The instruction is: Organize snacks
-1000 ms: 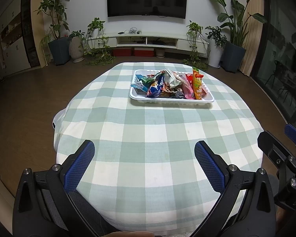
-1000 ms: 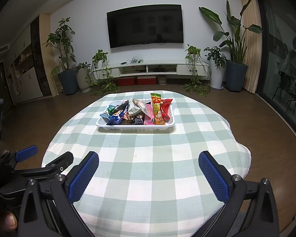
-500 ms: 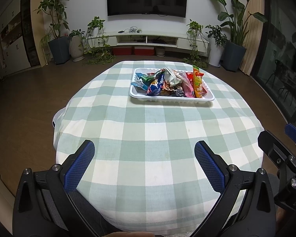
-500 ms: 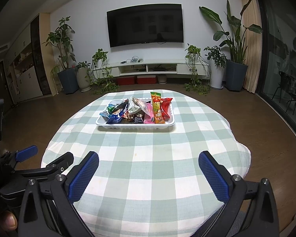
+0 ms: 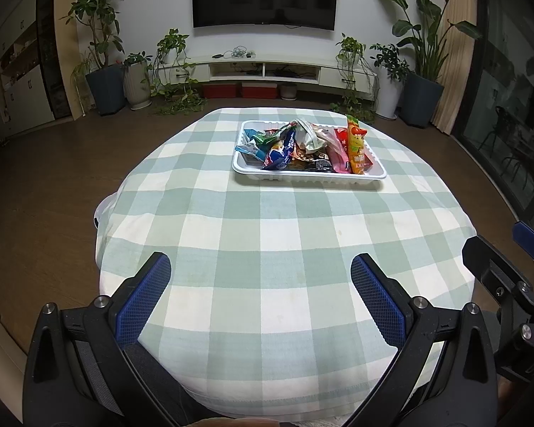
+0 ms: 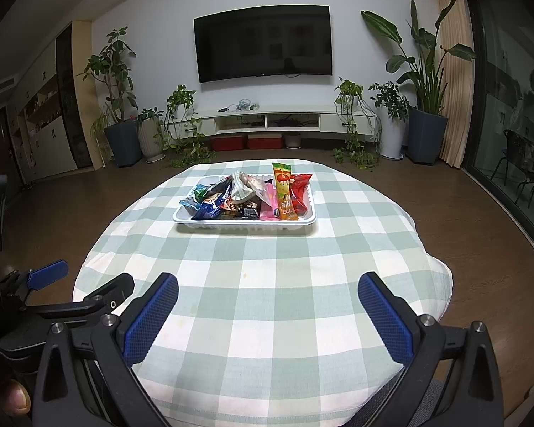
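A white tray [image 5: 308, 176] [image 6: 245, 221] sits toward the far side of a round table with a green-and-white checked cloth [image 5: 267, 235] [image 6: 267, 267]. Several snack packets are piled in it, among them an orange packet [image 5: 356, 146] [image 6: 284, 194], a red one [image 6: 300, 190], a pink one [image 5: 339, 154] and a blue one [image 5: 279, 151] [image 6: 210, 206]. My left gripper [image 5: 260, 288] hangs open over the near edge of the table, nothing between its blue pads. My right gripper [image 6: 267, 306] is likewise open and empty, well short of the tray.
The right gripper's frame [image 5: 509, 284] shows at the left wrist view's right edge; the left gripper's frame [image 6: 64, 295] shows at the right wrist view's left. Beyond the table are brown floor, a TV [image 6: 263, 46], a low white console [image 6: 267, 121] and potted plants [image 6: 423, 106].
Both views have tilted up slightly, so the tray sits a little lower in each frame. Both grippers stay open and the snacks have not moved.
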Available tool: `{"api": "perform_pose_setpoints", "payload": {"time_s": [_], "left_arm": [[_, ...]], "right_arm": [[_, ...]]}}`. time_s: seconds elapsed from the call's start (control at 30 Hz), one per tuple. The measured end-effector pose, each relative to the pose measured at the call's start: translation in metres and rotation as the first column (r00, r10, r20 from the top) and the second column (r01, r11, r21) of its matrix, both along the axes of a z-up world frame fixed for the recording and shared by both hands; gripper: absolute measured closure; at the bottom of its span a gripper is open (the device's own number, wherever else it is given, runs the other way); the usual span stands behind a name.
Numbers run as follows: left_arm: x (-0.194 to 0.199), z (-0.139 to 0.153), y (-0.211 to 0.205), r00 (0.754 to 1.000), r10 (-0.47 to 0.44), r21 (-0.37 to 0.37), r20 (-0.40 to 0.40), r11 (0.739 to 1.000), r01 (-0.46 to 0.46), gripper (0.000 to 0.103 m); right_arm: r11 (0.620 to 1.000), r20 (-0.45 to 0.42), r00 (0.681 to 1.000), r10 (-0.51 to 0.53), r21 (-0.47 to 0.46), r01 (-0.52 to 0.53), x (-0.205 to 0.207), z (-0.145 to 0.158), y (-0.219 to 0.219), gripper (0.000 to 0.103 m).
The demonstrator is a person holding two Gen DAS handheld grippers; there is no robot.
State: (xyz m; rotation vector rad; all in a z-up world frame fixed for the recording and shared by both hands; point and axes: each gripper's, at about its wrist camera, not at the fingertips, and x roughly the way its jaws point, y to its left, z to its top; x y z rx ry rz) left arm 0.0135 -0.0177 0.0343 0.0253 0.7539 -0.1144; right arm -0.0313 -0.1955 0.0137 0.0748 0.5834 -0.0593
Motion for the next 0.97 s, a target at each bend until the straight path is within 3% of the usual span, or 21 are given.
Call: {"api": "perform_pose_setpoints", "payload": {"time_s": [0.97], "left_arm": [[-0.006, -0.011, 0.001, 1.000, -0.001, 0.002, -0.013, 1.000, 0.001, 0.000]], "right_arm": [[1.000, -0.005, 1.000, -0.003, 0.001, 0.003, -0.001, -0.002, -0.002, 0.000]]}}
